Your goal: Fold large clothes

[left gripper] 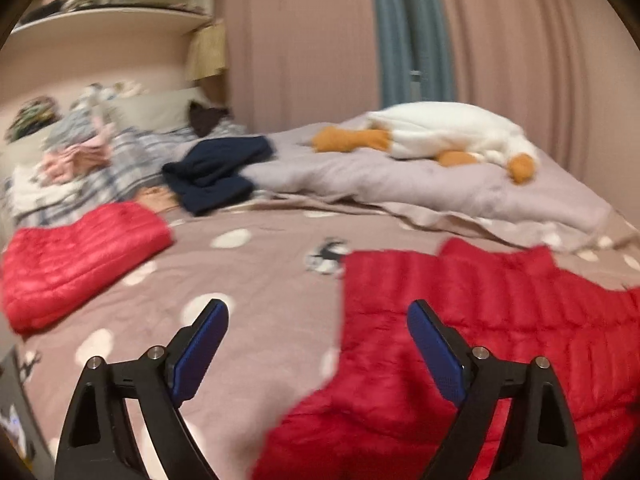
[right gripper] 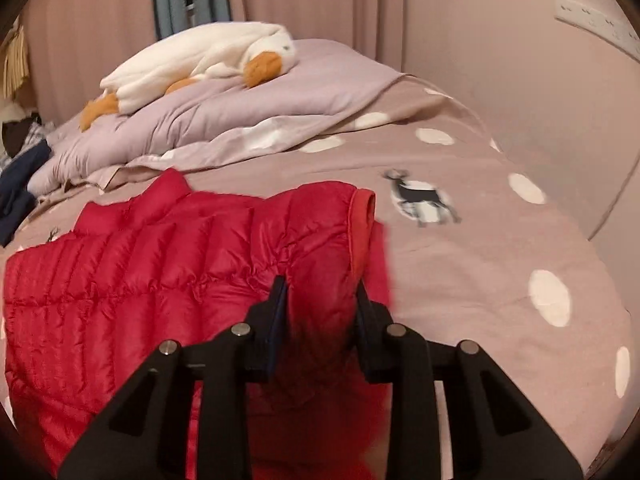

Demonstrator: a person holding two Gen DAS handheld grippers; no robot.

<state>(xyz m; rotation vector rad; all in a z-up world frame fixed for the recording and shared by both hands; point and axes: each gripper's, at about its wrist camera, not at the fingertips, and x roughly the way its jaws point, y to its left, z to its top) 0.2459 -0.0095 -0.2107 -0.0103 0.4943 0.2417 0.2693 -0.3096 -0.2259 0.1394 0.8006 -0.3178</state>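
The right gripper (right gripper: 320, 292) has its jaws drawn in close on a bunched fold of the red puffer vest (right gripper: 168, 264), right at the armhole edge — the padded fabric is pinched between the two pads and puckers toward them. The rest of the vest spreads flat on the dotted bedspread (right gripper: 500, 280), out to the left of that gripper and ahead of it, collar pointing away.

The left gripper (left gripper: 318, 316) stands wide, nothing between its blue pads (left gripper: 200, 348). Its right finger hangs over the vest's edge, its left finger over bare bedspread; whether it touches the cloth I cannot tell.

Ahead and left of it lies a second red padded garment (left gripper: 80, 256), already folded. Further off — a dark blue garment (left gripper: 216, 172), and a plush goose (left gripper: 444, 132) on the rumpled lilac duvet (left gripper: 380, 184).
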